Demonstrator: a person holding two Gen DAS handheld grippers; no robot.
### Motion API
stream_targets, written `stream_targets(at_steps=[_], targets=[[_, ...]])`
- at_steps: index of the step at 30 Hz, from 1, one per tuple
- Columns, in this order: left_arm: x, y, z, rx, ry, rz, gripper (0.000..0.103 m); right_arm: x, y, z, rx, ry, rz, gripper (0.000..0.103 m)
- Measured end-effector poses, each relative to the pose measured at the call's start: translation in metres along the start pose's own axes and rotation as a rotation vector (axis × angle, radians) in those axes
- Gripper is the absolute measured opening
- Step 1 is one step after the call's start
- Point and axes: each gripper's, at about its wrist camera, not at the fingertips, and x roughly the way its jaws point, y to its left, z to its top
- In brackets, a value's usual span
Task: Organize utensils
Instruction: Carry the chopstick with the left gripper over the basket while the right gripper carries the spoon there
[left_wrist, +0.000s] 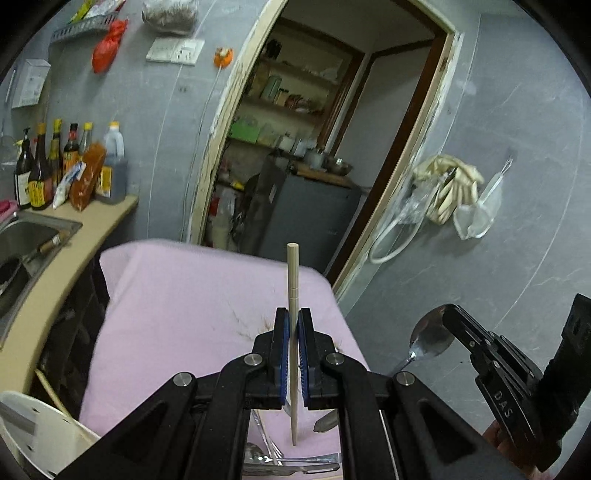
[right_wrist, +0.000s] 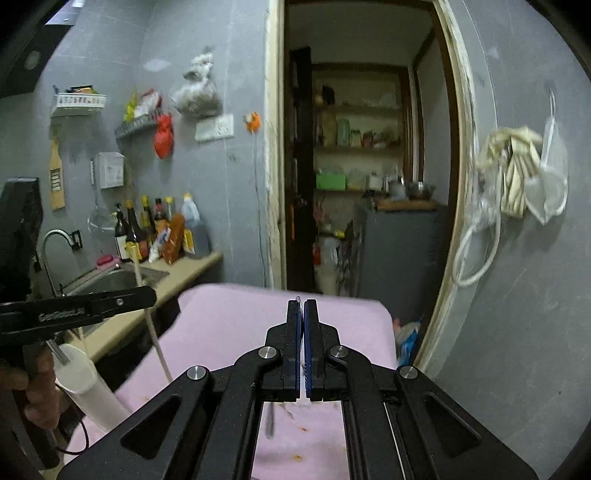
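Left gripper (left_wrist: 293, 325) is clamped on a beige chopstick (left_wrist: 292, 273) that stands upright between its pads, above the pink cloth (left_wrist: 177, 306). Right gripper (right_wrist: 303, 314) is pinched tight on a spoon (left_wrist: 430, 338), bowl sticking out past its tips. More cutlery (left_wrist: 291, 463) lies on the cloth just below the left one.

Grey tiled walls (right_wrist: 207, 177) — open doorway (right_wrist: 365, 177), pantry shelves (right_wrist: 358, 147) behind.
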Motion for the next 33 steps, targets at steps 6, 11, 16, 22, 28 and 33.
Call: stream_targets(at_steps=[6, 11, 16, 22, 28, 33], targets=[[-0.047, 0.031, 0.017, 0.026, -0.044, -0.006, 0.005, -0.025, 0.056, 0.022, -0.010, -0.058, 0.031, 0.002], [-0.087, 0.066, 0.027, 0.028, -0.093, 0.012, 0.005, -0.036, 0.114, 0.028, -0.033, -0.100, 0.058, 0.002], [-0.121, 0.101, 0.030, 0.022, -0.135, 0.038, 0.005, -0.040, 0.162, 0.024, -0.049, -0.115, 0.073, 0.002], [-0.155, 0.140, 0.030, -0.015, -0.181, 0.057, 0.005, -0.044, 0.207, 0.014, -0.113, -0.114, 0.085, 0.002], [-0.174, 0.166, 0.028, -0.021, -0.211, 0.107, 0.005, -0.039, 0.235, 0.004, -0.178, -0.086, 0.077, 0.002], [-0.173, 0.189, 0.017, -0.031, -0.202, 0.163, 0.005, -0.028, 0.245, -0.006, -0.221, -0.050, 0.056, 0.002]])
